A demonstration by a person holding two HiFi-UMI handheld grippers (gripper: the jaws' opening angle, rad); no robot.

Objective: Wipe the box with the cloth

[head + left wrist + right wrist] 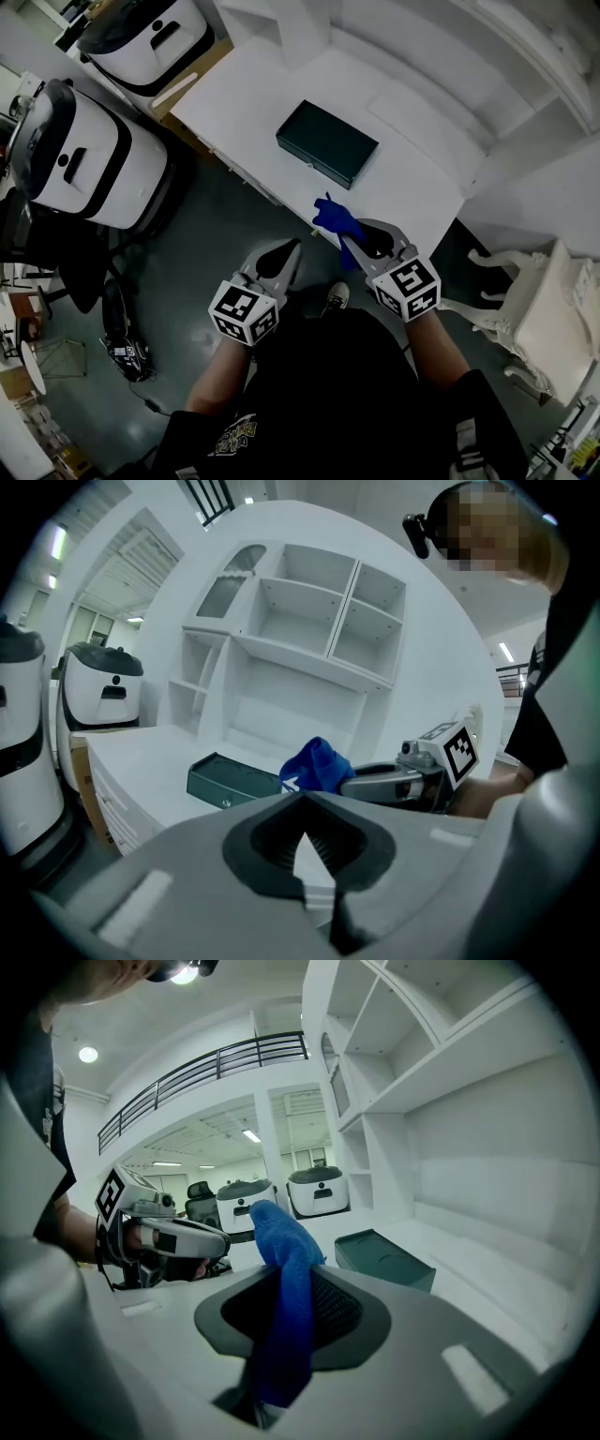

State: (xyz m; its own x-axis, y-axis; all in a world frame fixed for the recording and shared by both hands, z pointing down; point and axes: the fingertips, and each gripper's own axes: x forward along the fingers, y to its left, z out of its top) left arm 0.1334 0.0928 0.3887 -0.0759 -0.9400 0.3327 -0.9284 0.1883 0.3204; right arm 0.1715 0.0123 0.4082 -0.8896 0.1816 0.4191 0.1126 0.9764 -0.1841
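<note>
The white worktop [244, 94] runs diagonally across the head view, backed by a white shelving unit [300, 611] with open compartments. Two white machines with black bands [89, 155] [155, 37] stand on the dark floor [211, 220] at the worktop's left end. A white ornate chair [544, 319] stands to the right.

The box [327, 143] is dark green, rectangular and flat. It lies closed on the worktop, near the middle and set at an angle to the front edge.

The right hand-held gripper [352, 239] is positioned at the front edge of the worktop, near the box but apart from it. Its jaws are clamped on the cloth [336, 220]. The cloth is blue; a bunched portion protrudes past the jaw tips toward the box, and the remainder hangs down between the jaws. The cloth is not in contact with the box.

The left hand-held gripper [286, 253] is positioned beside the right one, over the floor just off the worktop edge. Its jaws are together at the tips and hold nothing.
</note>
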